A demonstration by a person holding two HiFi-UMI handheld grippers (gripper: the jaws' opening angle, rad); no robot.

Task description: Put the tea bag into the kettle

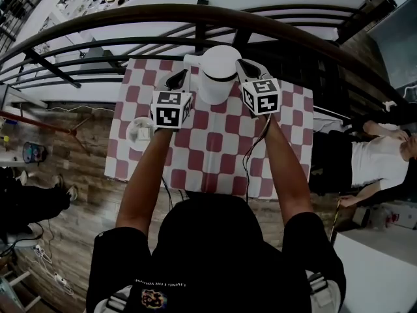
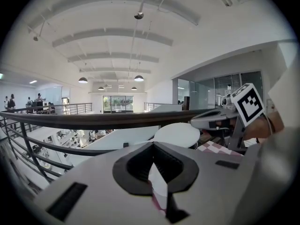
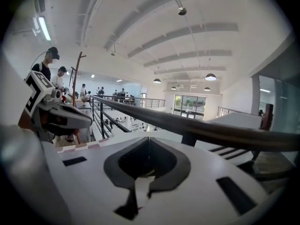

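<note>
A white kettle (image 1: 217,74) stands at the far middle of the checkered table (image 1: 215,149); its rounded top (image 2: 177,134) shows in the left gripper view. My left gripper (image 1: 177,78) (image 2: 152,146) hovers just left of the kettle, jaws together. My right gripper (image 1: 247,67) (image 3: 149,142) hovers just right of it, jaws shut, tips meeting. Only a pale sliver shows in the gap below each pair of pads, and I cannot tell whether anything is pinched there. A small white round dish (image 1: 140,132) with something pale in it sits at the table's left edge; I cannot make out a tea bag.
A dark curved railing (image 1: 195,15) runs right behind the table, with an open drop to a lower floor beyond. A person in a white top (image 1: 378,162) sits to the right of the table. Each gripper sees the other across the kettle.
</note>
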